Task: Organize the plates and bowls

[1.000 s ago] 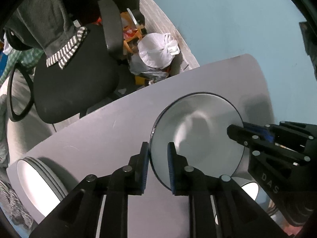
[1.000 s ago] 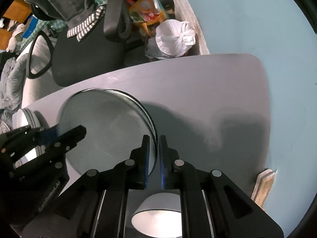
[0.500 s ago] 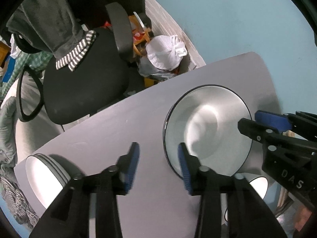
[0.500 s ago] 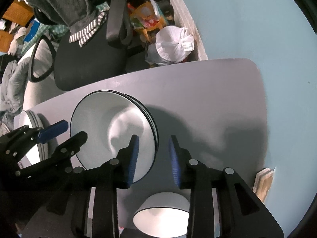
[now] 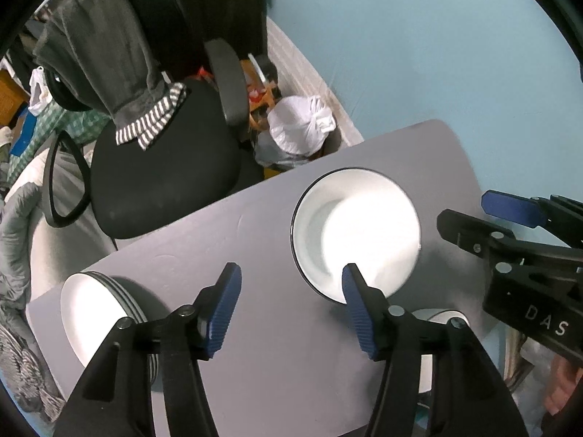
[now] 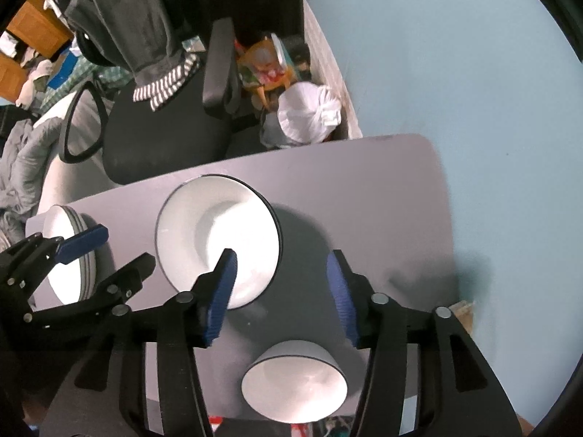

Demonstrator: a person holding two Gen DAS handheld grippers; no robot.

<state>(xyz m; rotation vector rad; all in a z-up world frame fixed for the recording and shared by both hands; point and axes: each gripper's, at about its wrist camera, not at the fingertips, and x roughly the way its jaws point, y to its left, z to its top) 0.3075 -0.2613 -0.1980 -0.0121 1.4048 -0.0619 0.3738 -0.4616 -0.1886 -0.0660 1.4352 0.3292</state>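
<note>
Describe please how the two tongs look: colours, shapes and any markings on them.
Both tongs are black, angular plastic frames with silver screw heads at the joints. Each finger ends in a blue, ribbed pad. The left tongs and the right tongs look the same in build. White letters "DAS" are printed on the body of the right tongs, seen in the left wrist view. No cables or sleeves show.

Black office chair (image 5: pixel 156 178), white bag (image 5: pixel 300 129)

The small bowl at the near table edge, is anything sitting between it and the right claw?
Nothing visible. The small bowl lies directly below the empty, opening right claw, with only bare table around it.
</note>
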